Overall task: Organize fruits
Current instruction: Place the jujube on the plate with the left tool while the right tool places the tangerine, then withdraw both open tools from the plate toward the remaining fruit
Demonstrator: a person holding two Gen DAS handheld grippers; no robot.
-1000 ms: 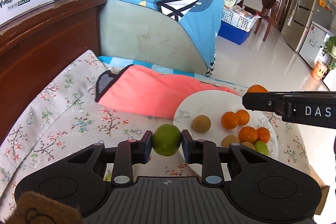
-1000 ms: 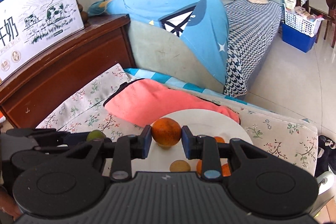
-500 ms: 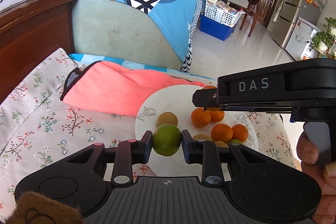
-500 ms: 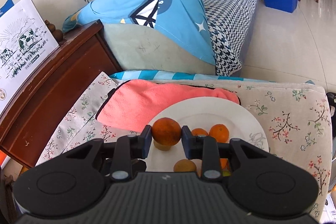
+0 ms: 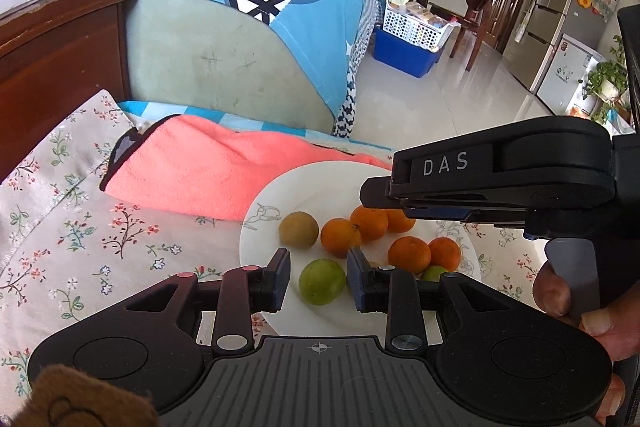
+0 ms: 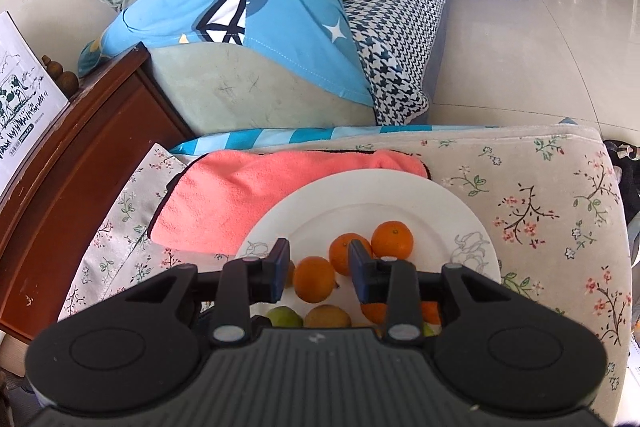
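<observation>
Green fruit [image 5: 322,281] is seen lying on the white plate [image 5: 264,211] between the released left tool [image 5: 319,281]; an orange [image 6: 314,279] lies between the released right tool [image 6: 319,275].

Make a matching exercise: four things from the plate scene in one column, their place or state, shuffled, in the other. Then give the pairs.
Things:
1. green fruit
2. brown fruit
3. pink towel
4. right gripper

Places or states:
A. lies on the floral cloth, behind the plate
B. on the plate between the open fingers of the left gripper
C. open, with an orange between its fingers
D. on the plate, at the left end of the fruit

Pairs: 1-B, 2-D, 3-A, 4-C
</observation>
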